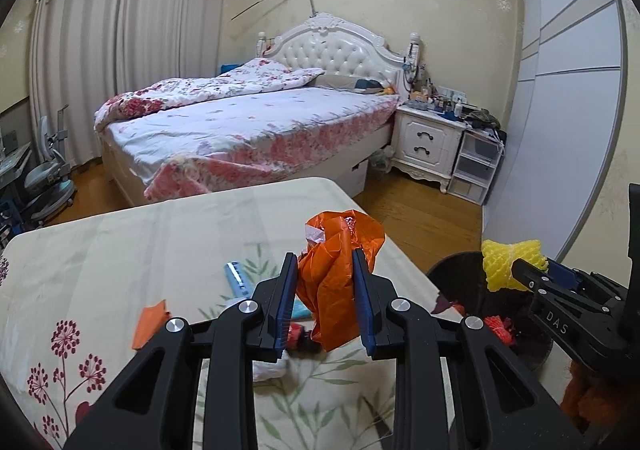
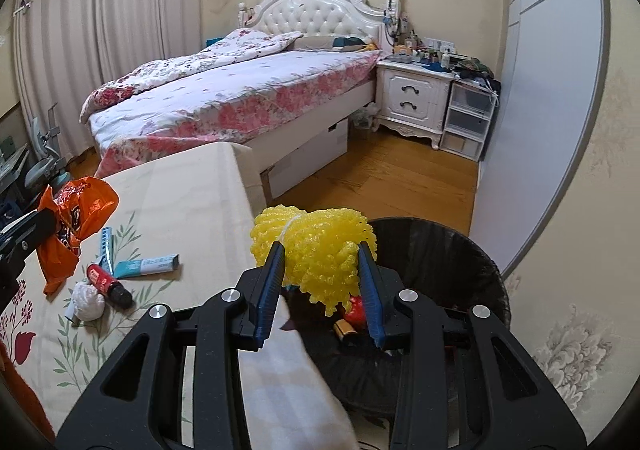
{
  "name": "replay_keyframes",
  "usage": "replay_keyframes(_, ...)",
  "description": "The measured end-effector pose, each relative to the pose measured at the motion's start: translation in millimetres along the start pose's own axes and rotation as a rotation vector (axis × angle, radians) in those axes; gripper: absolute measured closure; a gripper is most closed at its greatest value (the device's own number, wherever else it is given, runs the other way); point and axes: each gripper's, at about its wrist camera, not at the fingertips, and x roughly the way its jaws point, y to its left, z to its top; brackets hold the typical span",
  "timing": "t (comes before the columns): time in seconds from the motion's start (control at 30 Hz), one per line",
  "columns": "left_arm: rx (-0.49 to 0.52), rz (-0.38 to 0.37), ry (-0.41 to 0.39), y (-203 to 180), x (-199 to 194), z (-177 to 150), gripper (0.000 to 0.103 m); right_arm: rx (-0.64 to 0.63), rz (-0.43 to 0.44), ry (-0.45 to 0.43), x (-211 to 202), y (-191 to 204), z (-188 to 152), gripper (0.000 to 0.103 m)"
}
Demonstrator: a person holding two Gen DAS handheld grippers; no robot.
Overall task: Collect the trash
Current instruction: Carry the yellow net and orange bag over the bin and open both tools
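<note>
While an orange plastic bag [image 1: 336, 282] is being pinched between the narrowly parted pads of the left gripper [image 1: 325, 302] above the table [image 1: 160, 234], near its right edge, a yellow foam net [image 2: 320, 250] is being clamped in the right gripper [image 2: 322, 290], likewise barely open, over the black-lined trash bin [image 2: 460, 250] standing beside that edge.

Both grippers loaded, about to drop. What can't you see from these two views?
- Bin bottom: right gripper and yellow foam net cover it.
- Table litter: left gripper and orange bag hide part.
- Nightstand clutter: too small in both views.
</note>
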Motion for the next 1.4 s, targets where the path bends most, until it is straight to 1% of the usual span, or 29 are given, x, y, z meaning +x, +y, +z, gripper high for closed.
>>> replay_keyframes(0.17, 0.049, -0.056, -0.003, -34.1, 12.3, 0.1, 0.075, 0.036, -0.067, -0.001, 3.6, -27.4, -3.6, 0.068)
replay_keyframes(0.43, 0.127, -0.111, 0.03, -81.8, 44.3, -5.0, 0.075, 0.083, -0.125, 0.02, 17.7, -53.7, -10.1, 0.067)
replay_keyframes(0.77, 0.19, -0.139, 0.066, -120.3, 72.1, -7.5, 0.075, 0.13, -0.161, 0.043, 36.9, -75.0, -14.3, 0.067)
replay_keyframes(1.03, 0.223, -0.149, 0.1, -134.8, 91.7, -8.8, 0.074, 0.157, -0.177, 0.056, 47.5, -89.4, -16.7, 0.066)
replay_keyframes(1.07, 0.226, -0.149, 0.107, -136.0, 93.4, -9.5, 0.07, 0.159, -0.176, 0.06, 48.8, -89.5, -16.8, 0.065)
replay_keyframes(1.1, 0.227, -0.146, 0.112, -136.3, 95.7, -9.2, 0.057, 0.161, -0.177, 0.062, 49.7, -90.6, -17.4, 0.064)
replay_keyframes(1.17, 0.22, -0.139, 0.106, -135.0, 97.3, -8.5, 0.04, 0.166, -0.186, 0.061, 50.9, -92.8, -18.0, 0.06)
replay_keyframes(1.27, 0.216, -0.133, 0.103, -133.8, 97.1, -9.7, 0.038, 0.175, -0.195, 0.059, 51.2, -97.2, -18.8, 0.055)
replay_keyframes(1.4, 0.203, -0.126, 0.11, -131.4, 97.2, -10.5, 0.033, 0.184, -0.201, 0.058, 50.0, -100.9, -19.6, 0.054)
